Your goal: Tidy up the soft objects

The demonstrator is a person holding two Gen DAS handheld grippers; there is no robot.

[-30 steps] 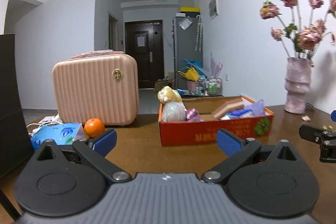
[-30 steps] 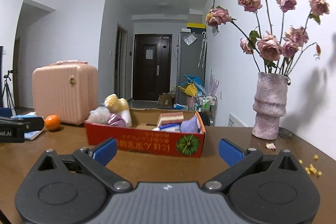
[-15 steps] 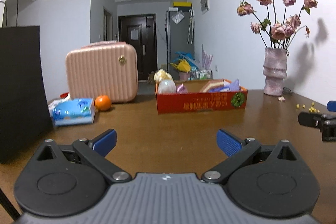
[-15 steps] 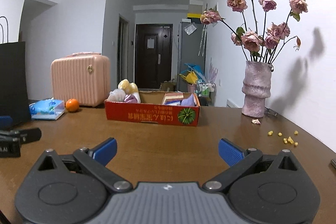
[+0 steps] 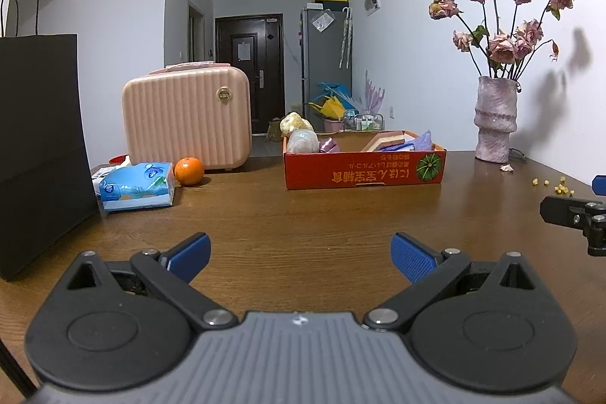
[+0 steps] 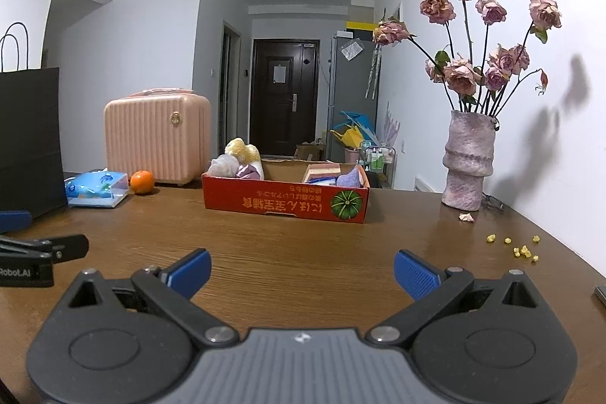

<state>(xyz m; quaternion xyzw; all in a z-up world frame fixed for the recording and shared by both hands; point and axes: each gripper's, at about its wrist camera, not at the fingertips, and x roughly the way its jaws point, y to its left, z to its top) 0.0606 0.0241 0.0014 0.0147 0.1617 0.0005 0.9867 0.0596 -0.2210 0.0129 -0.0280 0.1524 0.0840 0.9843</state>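
Left wrist view, nearest first: the left claw (image 5: 301, 258) hangs low over the counter (image 5: 322, 226), its two ribbed blue pads (image 5: 411, 258) spread wide apart with nothing between them, carried on matte black linkage arms and a ridged grey body. The counter is dark brown wood with a visible grain and a slight sheen. At the right edge of this view a black finger of the right claw (image 6: 301, 273) pokes in; in the right wrist view its own blue pads are likewise held well apart and empty.

Farther back on the left stands a tall matte black paper bag (image 5: 38, 146) with thin looped handles. Beside it lies a soft plastic-wrapped tissue pack (image 5: 136, 186), blue and white, and just beside that a round orange (image 5: 188, 170). Behind them sits a ribbed, round-cornered pink hard-shell case (image 5: 187, 124).

Mid-counter rests a shallow red cardboard box (image 5: 363, 173) printed with characters and a green pumpkin. The soft objects lie inside it: a yellow fluffy lump (image 5: 295, 122), a pale rounded bundle (image 5: 303, 141) and shiny purple fabric (image 5: 327, 144) at its left end, a layered sponge-like block (image 5: 388, 139) and lilac cloth (image 5: 424, 140) at its right.

Right of the box stands a rough, waisted pink vase (image 5: 495, 120) of dried roses (image 5: 503, 44); a fallen petal (image 5: 506, 168) and small yellow crumbs (image 5: 556, 186) lie near it.
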